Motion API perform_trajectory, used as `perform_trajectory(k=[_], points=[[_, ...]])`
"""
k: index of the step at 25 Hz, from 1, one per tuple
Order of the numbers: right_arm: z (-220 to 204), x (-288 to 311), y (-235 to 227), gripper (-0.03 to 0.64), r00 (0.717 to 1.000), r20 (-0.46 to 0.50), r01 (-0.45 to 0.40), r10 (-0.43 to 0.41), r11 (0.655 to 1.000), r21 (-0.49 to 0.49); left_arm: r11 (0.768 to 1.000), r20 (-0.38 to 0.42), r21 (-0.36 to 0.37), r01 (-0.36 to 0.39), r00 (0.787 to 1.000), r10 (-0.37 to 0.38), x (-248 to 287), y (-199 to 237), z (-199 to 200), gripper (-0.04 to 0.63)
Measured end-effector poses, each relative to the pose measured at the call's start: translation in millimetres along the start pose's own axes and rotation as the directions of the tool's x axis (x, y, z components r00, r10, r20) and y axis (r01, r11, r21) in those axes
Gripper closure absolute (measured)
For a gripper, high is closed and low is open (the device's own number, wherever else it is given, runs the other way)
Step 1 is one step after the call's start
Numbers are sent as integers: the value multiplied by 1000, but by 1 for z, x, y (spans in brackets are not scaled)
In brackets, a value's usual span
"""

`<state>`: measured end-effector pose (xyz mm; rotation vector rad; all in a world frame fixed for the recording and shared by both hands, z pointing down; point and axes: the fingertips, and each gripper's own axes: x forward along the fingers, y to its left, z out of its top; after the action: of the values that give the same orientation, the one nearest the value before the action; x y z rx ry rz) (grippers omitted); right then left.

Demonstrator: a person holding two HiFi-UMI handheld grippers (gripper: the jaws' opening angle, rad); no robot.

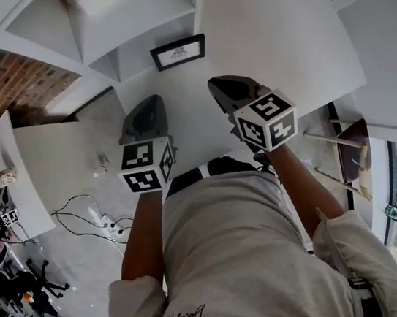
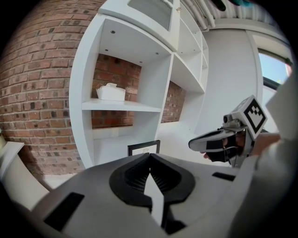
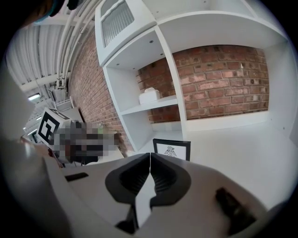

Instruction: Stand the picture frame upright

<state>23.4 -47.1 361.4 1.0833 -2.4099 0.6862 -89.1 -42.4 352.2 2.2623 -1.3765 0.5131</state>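
A black picture frame (image 1: pixel 179 52) with a white print stands upright on the white surface (image 1: pixel 277 39), against the foot of the shelf unit. It also shows in the left gripper view (image 2: pixel 144 148) and the right gripper view (image 3: pixel 172 149). My left gripper (image 1: pixel 148 107) is held short of the frame, shut, with nothing between its jaws (image 2: pixel 149 155). My right gripper (image 1: pixel 218 84) hovers beside it, a little nearer the frame, also shut and empty (image 3: pixel 150 155). Neither gripper touches the frame.
A white shelf unit (image 2: pixel 122 106) backed by a brick wall (image 2: pixel 32 93) rises behind the frame, with a white box (image 2: pixel 111 92) on one shelf. A side table (image 1: pixel 6 179) with small items stands at the left, cables (image 1: pixel 89 218) lie on the floor, and a wooden chair (image 1: pixel 352 149) is at the right.
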Motion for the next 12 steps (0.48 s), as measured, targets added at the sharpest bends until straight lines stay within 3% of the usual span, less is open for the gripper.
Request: perform_trajectory(k=[12], points=[[-2, -7, 33, 588, 998, 9, -64, 65, 998, -16, 999, 21, 51, -8, 1000, 7, -36, -12, -6, 578]])
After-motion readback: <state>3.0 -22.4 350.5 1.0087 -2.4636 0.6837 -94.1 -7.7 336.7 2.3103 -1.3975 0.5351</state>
